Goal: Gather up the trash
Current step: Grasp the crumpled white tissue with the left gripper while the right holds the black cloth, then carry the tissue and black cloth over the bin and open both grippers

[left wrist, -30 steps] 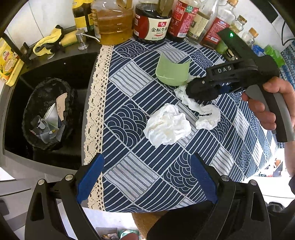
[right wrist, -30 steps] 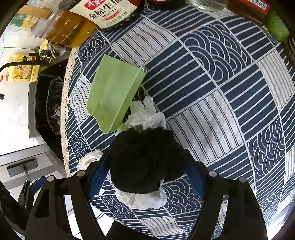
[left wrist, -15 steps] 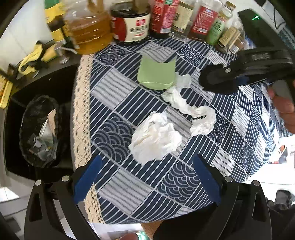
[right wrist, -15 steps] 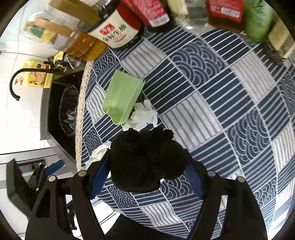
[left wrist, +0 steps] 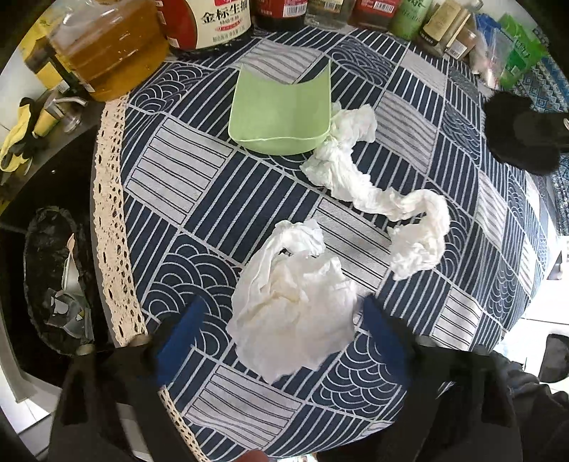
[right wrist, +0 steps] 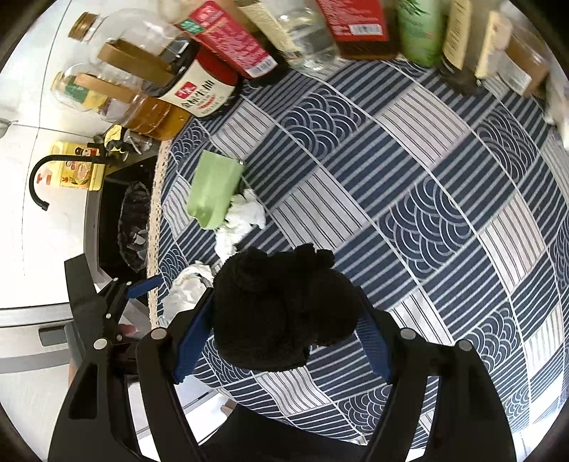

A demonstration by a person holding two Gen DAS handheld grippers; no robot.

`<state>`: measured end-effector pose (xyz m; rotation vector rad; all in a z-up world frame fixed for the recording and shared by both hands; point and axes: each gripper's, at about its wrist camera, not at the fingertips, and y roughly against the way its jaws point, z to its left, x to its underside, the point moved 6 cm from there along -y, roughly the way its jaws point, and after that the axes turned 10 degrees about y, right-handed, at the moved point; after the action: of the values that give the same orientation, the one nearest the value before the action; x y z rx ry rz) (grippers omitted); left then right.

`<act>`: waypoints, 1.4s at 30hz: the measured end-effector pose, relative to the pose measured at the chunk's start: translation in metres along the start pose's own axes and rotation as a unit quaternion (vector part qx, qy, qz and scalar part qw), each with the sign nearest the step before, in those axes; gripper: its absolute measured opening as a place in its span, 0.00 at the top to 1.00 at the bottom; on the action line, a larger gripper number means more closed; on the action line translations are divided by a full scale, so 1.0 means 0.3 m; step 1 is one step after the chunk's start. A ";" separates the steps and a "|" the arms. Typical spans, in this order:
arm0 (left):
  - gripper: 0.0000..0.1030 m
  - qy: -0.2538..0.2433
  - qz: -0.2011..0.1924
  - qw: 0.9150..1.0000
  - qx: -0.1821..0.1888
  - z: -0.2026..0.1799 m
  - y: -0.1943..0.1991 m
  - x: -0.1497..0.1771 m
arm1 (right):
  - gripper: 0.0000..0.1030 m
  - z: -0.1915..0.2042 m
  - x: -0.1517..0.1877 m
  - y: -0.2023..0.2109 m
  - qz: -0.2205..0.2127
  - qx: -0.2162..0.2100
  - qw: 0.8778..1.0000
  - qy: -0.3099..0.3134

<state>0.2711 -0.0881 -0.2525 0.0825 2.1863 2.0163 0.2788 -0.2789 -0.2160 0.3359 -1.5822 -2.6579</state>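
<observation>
Left gripper (left wrist: pixel 281 330) jaws apart, just been closing around crumpled tissue (left wrist: pixel 295 305), not yet pinching. Tissue looks light, soft, compressible; take its bulky middle. Right gripper (right wrist: pixel 284 341) clamped on black fuzzy wad (right wrist: pixel 281 309).

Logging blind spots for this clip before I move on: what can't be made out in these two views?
- Trash bin, left wrist view: contents dark, partly behind the tablecloth's lace edge.
- Black fuzzy item, right wrist view: fills the right gripper and hides the cloth beneath; what it is, unclear.
- Left gripper, left wrist view: fingers motion-blurred beside the crumpled tissue; contact unclear.
- Bottles: tops cropped.
</observation>
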 end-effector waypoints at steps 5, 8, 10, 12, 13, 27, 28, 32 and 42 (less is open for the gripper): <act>0.43 -0.009 0.016 1.000 0.000 0.009 -0.034 0.002 | 0.28 -0.019 0.016 -0.003 0.001 -0.002 1.000 -0.010; 0.55 -0.013 0.012 1.000 -0.002 0.015 -0.032 0.001 | 0.28 -0.018 0.021 -0.006 0.001 -0.002 1.000 -0.011; 0.60 -0.011 0.009 1.000 0.004 0.020 -0.021 0.000 | 0.28 -0.012 0.024 -0.009 0.002 -0.003 1.000 -0.010; 0.61 -0.011 0.005 1.000 0.005 0.031 -0.010 0.005 | 0.28 -0.001 0.024 -0.013 0.002 -0.004 1.000 -0.008; 0.62 -0.012 0.004 1.000 0.005 0.034 -0.004 0.009 | 0.28 0.005 0.023 -0.016 0.003 -0.005 1.000 -0.008; 0.63 -0.009 -0.018 1.000 0.017 0.119 0.117 0.071 | 0.28 0.184 0.000 -0.060 0.003 -0.016 1.000 0.013; 0.63 -0.008 -0.021 1.000 0.017 0.134 0.130 0.070 | 0.28 0.202 -0.005 -0.064 0.002 -0.017 1.000 0.016; 0.63 -0.005 -0.029 0.999 0.018 0.181 0.162 0.082 | 0.28 0.279 -0.026 -0.087 0.002 -0.020 1.000 0.023; 0.63 0.014 -0.047 0.999 0.014 0.356 0.222 0.102 | 0.28 0.484 -0.100 -0.182 0.011 -0.025 0.998 0.048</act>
<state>0.2532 0.0275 -0.1968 -0.0464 2.1916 1.9487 0.2837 -0.1228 -0.1917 0.4358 -1.4799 -2.6177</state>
